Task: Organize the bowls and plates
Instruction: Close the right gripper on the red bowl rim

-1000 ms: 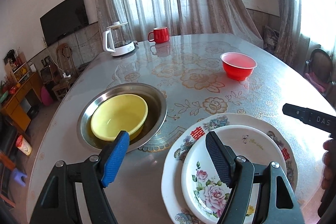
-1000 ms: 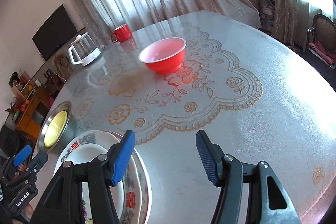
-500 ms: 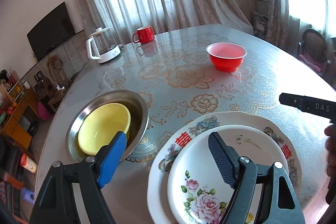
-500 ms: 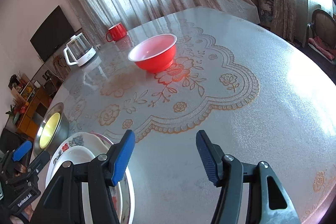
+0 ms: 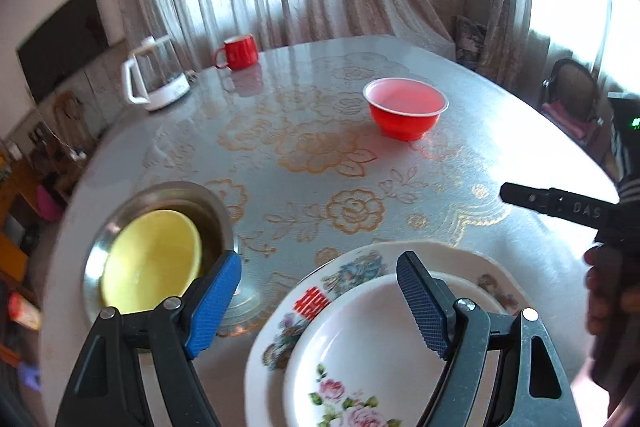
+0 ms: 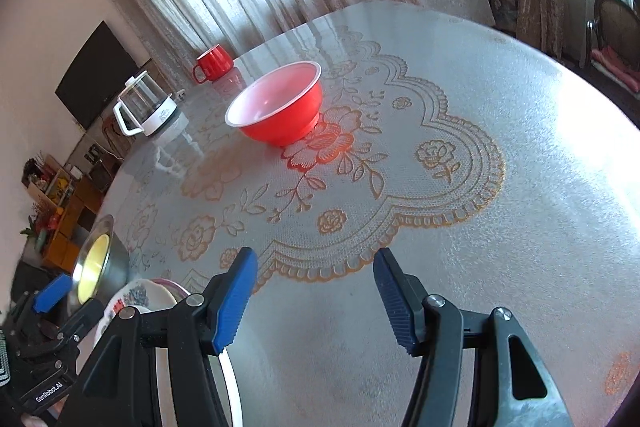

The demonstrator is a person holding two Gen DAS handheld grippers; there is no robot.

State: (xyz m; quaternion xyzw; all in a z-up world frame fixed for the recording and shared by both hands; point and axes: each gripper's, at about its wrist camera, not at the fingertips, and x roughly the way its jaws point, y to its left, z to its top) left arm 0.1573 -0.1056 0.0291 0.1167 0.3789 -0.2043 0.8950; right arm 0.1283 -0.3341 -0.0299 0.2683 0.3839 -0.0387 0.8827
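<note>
A red bowl (image 5: 404, 113) (image 6: 280, 107) stands alone mid-table. At the near left, a yellow bowl (image 5: 152, 263) (image 6: 94, 259) sits inside a steel basin (image 5: 180, 187) (image 6: 116, 263). Beside the basin, a small rose-patterned plate (image 5: 360, 347) lies on a larger flowered plate (image 5: 352, 267) (image 6: 140, 293). My left gripper (image 5: 320, 291) hovers open over the far rim of these plates, holding nothing. My right gripper (image 6: 316, 291) is open above bare tablecloth, pointing toward the red bowl. One of its fingers (image 5: 552, 207) shows at the right of the left wrist view.
A red mug (image 5: 238, 53) (image 6: 212, 63) and a glass kettle (image 5: 154, 79) (image 6: 146, 109) stand at the table's far edge, before the curtains. A chair (image 5: 572, 95) is off the right side. A person's hand (image 5: 600, 291) grips the right tool.
The left gripper slid right, so the basin drifted left in its view, and its jaws widened slightly. The right gripper moved closer to the red bowl, which now looks larger.
</note>
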